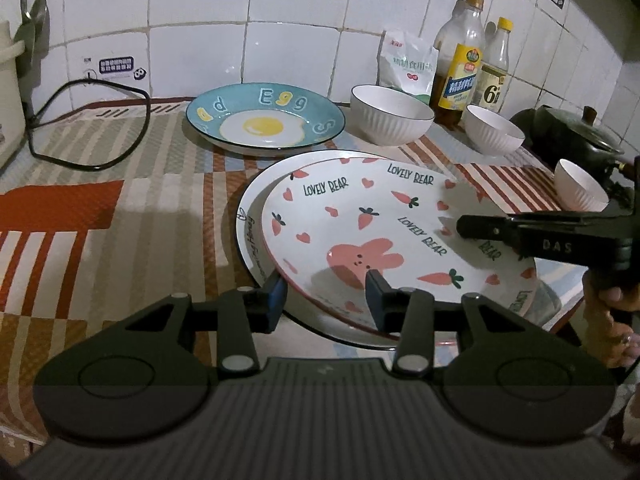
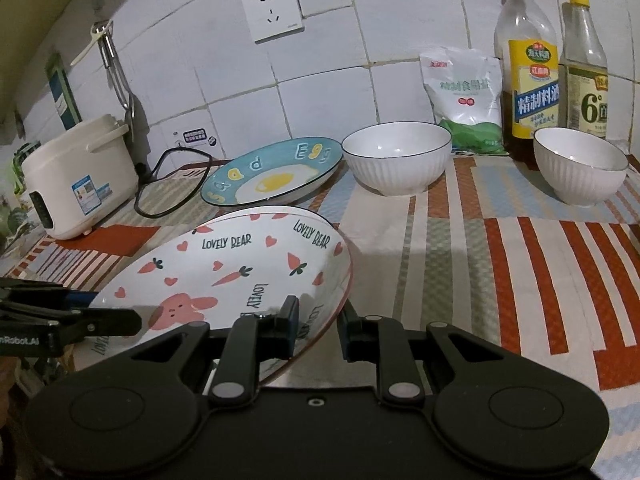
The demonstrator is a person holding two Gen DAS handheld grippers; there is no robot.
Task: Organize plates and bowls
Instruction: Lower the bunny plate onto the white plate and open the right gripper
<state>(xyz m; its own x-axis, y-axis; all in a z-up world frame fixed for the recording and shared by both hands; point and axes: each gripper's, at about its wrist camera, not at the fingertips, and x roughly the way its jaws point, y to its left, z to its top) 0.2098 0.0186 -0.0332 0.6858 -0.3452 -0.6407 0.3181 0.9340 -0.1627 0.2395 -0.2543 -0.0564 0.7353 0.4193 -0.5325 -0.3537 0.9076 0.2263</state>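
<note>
Both grippers, left gripper [image 1: 326,292] and right gripper [image 2: 318,326], are straddling the bunny plate's [image 2: 224,264] rim, unclenched; closing unevenly risks it tipping onto the counter [image 2: 460,264].

Bear plate [image 1: 372,236] atop another plate [image 1: 250,232], egg plate [image 1: 264,118] behind

On my counter: a striped, checked cloth [image 2: 460,264] in red, cream and pale blue. At its left, a white rice cooker [image 2: 76,178] with a looped black cord [image 2: 172,184] beside it. Against the tiled wall [image 2: 320,80]: a salt bag [image 2: 464,96], two yellow-capped bottles [image 2: 528,64] [image 2: 584,64], a wall socket [image 2: 272,8]. Dark lidded pot [image 1: 576,132] far right.
</note>
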